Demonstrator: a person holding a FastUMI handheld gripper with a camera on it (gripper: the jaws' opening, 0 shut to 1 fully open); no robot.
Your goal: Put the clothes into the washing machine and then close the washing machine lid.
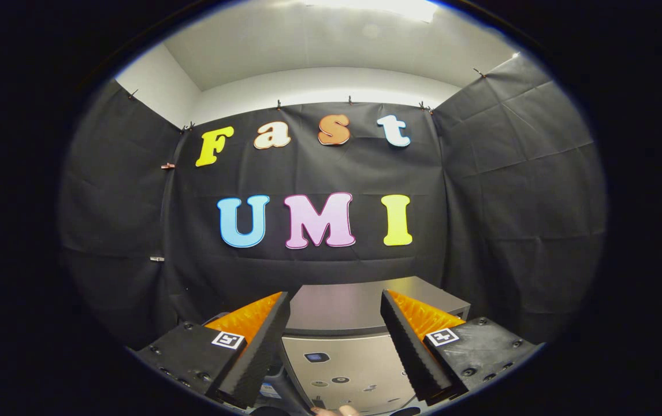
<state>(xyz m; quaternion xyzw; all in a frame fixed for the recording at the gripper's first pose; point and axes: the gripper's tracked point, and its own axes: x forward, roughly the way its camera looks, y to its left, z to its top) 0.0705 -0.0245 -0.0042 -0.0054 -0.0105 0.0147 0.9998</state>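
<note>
The washing machine (342, 323) is the biggest thing here — a grey box seen from above and in front, standing against the black cloth wall, straight ahead of the tongs (335, 312) and framed in the gap between them. Its lid (354, 303) lies flat and down, a smooth dark-grey slab with a dull sheen; below it the paler front panel (348, 370) carries a small dark window and a few round marks too small to make out.

By the look of it the lid is rigid and smooth, so it would likely slide under the pads rather than bite; a hold at its front edge, where lid meets panel, seems the sensible place to lift or press from. The body looks heavy and should stay put under a push.

No clothes can be made out at this moment. They will be soft and limp — a pinch on a bunched fold should carry them better than a grip on a flat layer.

The tongs stand wide apart, holding nothing: two black ribbed fingers (264, 346) with orange backs, each base bearing a small square marker.

Just under the panel, between the finger bases, a sliver of fingertip (339, 411) peeks in.
</note>
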